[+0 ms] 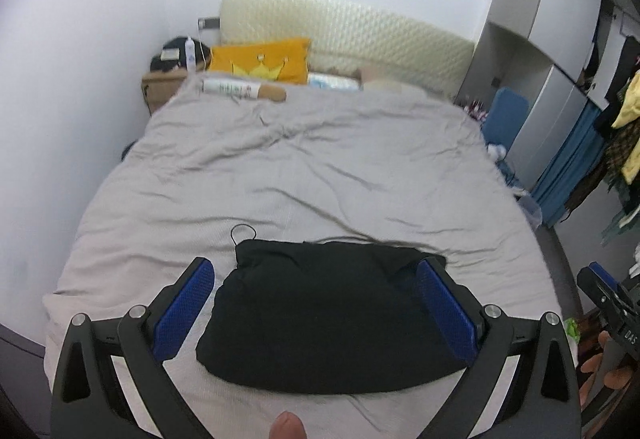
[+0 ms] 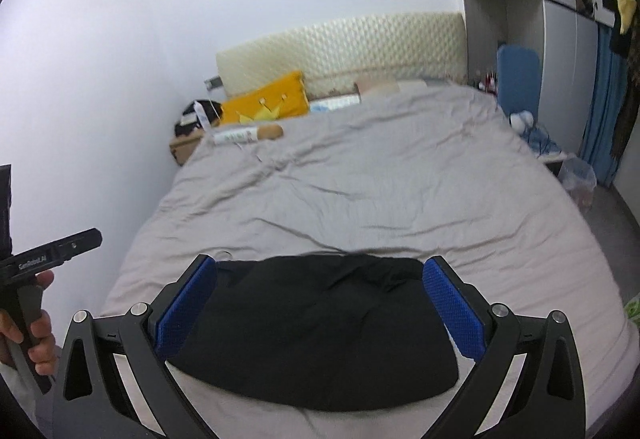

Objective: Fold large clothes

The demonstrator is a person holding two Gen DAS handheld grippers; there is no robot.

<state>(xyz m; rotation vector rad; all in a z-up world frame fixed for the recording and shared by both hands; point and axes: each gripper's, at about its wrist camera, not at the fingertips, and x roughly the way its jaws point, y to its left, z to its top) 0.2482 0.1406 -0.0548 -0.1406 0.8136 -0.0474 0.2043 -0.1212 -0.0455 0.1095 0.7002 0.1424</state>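
Left wrist view: folded black garment (image 1: 332, 315) lies on the grey bed (image 1: 280, 167) near its foot, both grippers, left gripper (image 1: 316, 303) and right gripper (image 2: 320, 303), hovering with jaws spread; any final smoothing should press flat without dragging layers.

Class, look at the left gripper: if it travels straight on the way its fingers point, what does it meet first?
Most likely the folded black garment lying on the grey bedcover, directly between the left gripper's open fingers; depth is uncertain.

Black garment (image 1: 332, 319), folded into a puffy rectangular bundle, lying flat near the bed's foot
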